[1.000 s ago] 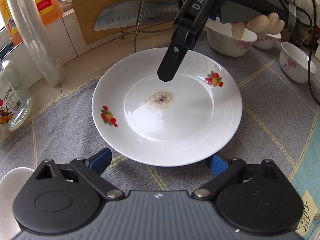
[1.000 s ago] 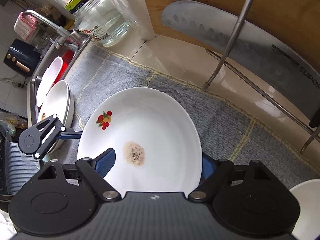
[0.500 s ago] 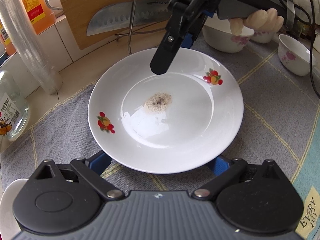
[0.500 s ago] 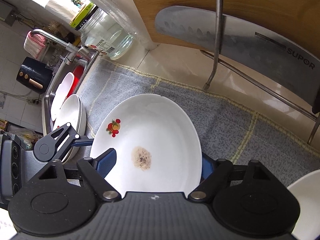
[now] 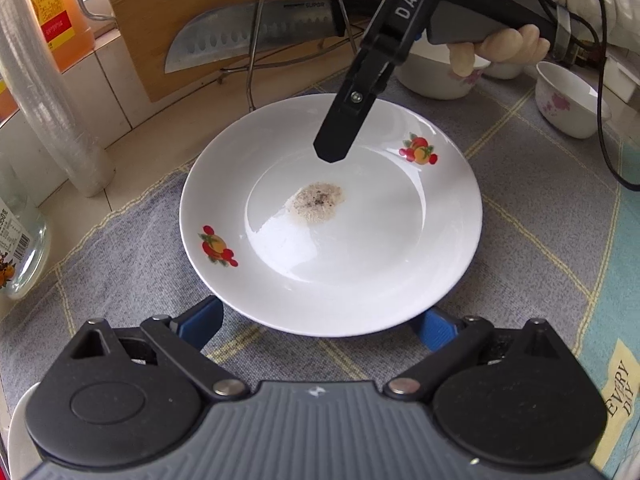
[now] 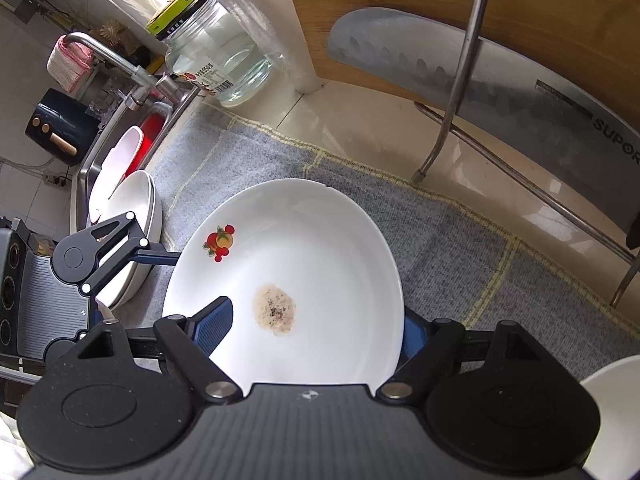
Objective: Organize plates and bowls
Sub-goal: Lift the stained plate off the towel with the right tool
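plate (image 5: 352,248): on grey mat (image 5: 540,240), toward its back edge, stain at centre
right gripper (image 6: 316,322): pinching plate's far rim, one finger over, one under
left gripper (image 5: 320,322): spread, near rim between fingers, no grip
risk: one-sided pinch; plate may tip, slip or hit bowls (image 5: 568,100)

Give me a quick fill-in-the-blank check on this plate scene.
1. The white plate has two ____ decals on its rim.
2. The knife leans against a wooden ____.
3. The plate sits on a grey ____.
4. The right hand-held gripper has the plate's ____ between its fingers.

Missing: fruit; cutting board; cloth; rim
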Motion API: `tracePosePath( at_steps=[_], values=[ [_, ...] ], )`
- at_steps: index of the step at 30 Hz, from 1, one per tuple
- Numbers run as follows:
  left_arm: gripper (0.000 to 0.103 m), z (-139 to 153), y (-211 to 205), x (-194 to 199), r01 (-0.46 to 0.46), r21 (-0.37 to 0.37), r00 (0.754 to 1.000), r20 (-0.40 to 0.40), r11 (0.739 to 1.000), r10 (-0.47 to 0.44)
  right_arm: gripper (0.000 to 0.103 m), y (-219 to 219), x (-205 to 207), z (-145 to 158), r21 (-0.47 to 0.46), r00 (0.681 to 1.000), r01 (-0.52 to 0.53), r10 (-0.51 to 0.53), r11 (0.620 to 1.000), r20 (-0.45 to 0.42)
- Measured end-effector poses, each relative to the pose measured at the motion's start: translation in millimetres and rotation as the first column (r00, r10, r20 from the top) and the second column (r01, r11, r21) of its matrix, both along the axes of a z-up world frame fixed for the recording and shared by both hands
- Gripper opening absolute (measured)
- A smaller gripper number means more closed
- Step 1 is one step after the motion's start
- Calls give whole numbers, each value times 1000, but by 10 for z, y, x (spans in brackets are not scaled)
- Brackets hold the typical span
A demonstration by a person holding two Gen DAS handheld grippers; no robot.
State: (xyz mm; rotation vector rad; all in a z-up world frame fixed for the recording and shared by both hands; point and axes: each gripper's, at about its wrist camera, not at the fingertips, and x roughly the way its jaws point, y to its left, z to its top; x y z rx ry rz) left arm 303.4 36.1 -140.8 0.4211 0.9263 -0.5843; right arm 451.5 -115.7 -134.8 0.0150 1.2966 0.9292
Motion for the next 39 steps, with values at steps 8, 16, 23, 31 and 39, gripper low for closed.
tracePosePath(
  at_steps=[8, 16, 23, 31, 39],
  values=[
    [98, 31, 6, -33, 11, -6, 1000, 4, 1000, -11, 88, 25, -34, 21, -16, 1000, -3, 3, 1000, 25],
    [98, 86, 22, -84, -1, 5, 1000, 20, 1000, 1, 88, 50, -67, 83, -19, 999, -15, 16, 1000, 51],
    [98, 138, 9, -146, 3, 13, 999, 38, 1000, -4, 88, 62, -124, 129, -27, 998, -21, 22, 999, 65],
    [98, 185, 7, -240, -11, 6, 999, 48, 1000, 10, 88, 97, -202, 193, -25, 996, -33, 34, 999, 78],
    [98, 259, 10, -365, -21, -5, 997, 71, 1000, 22, 88, 118, -293, 268, -17, 995, -37, 38, 999, 91]
  ],
)
